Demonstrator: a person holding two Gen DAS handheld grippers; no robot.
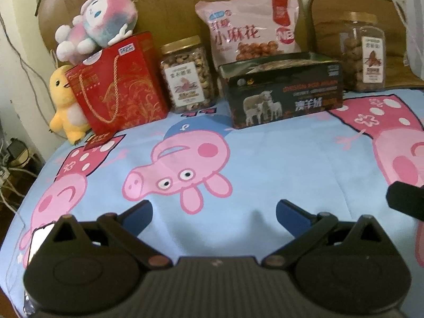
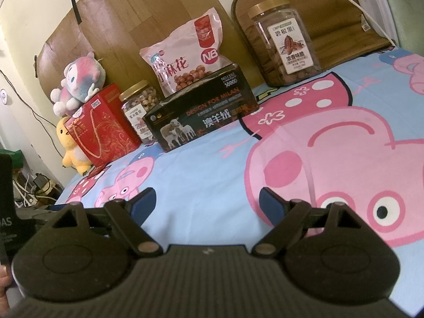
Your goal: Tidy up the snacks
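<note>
Snacks stand in a row at the far edge of a bed. From the left: a red gift box (image 1: pixel 119 84) (image 2: pixel 106 124), a jar of mixed nuts (image 1: pixel 186 75) (image 2: pixel 139 106), a pink snack bag (image 1: pixel 251 26) (image 2: pixel 185 53) behind a black box (image 1: pixel 283 92) (image 2: pixel 201 114), and a pecan jar (image 1: pixel 363 53) (image 2: pixel 285 42). My left gripper (image 1: pixel 214 216) is open and empty over the sheet, well short of the row. My right gripper (image 2: pixel 207 202) is open and empty too.
A pink plush (image 1: pixel 98 23) sits on the red box and a yellow plush (image 1: pixel 66 103) stands beside it. The cartoon-pig bedsheet (image 1: pixel 265 159) covers the bed. Cables and a power strip (image 1: pixel 10 159) lie past the left edge. A brown cushion (image 2: pixel 331 5) leans behind the pecan jar.
</note>
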